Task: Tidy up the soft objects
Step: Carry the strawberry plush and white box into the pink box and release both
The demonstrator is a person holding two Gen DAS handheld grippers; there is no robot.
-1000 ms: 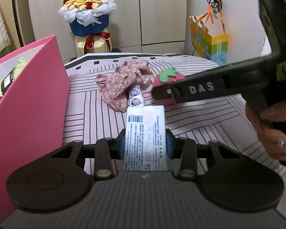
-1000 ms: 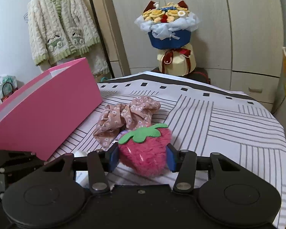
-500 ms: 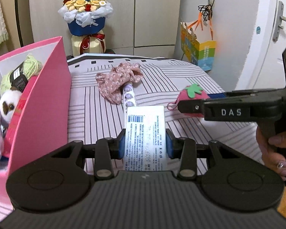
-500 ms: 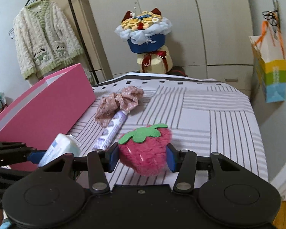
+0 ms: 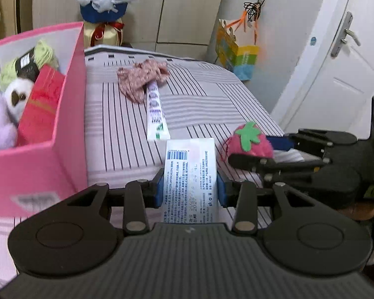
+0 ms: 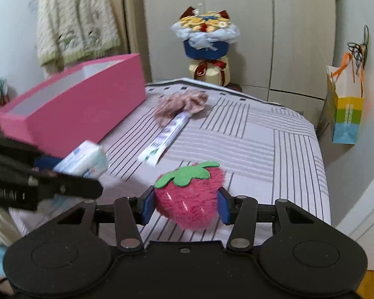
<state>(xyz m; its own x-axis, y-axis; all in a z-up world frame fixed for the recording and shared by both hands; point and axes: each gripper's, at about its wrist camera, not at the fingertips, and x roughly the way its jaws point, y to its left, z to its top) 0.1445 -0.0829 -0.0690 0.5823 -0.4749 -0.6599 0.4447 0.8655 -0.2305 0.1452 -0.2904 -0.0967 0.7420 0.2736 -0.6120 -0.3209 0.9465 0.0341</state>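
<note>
— Between the right tongs, the plush strawberry sits pinched at its widest part, held above the striped table. How will it carry?

— Lightly, I'd judge. It is fluffy and squashes, so the pads sink in and it should not slip; the felt leaf on top is a poor place to grab.

— And the left tongs?

— Closed narrow on a white tube, label up. It looks smooth and firmer, so a grip across the flat body suits it.

— Where do they go?

— Probably the pink box on the left, already holding plush toys. The floral scrunchie and a second tube lie on the table.
</note>
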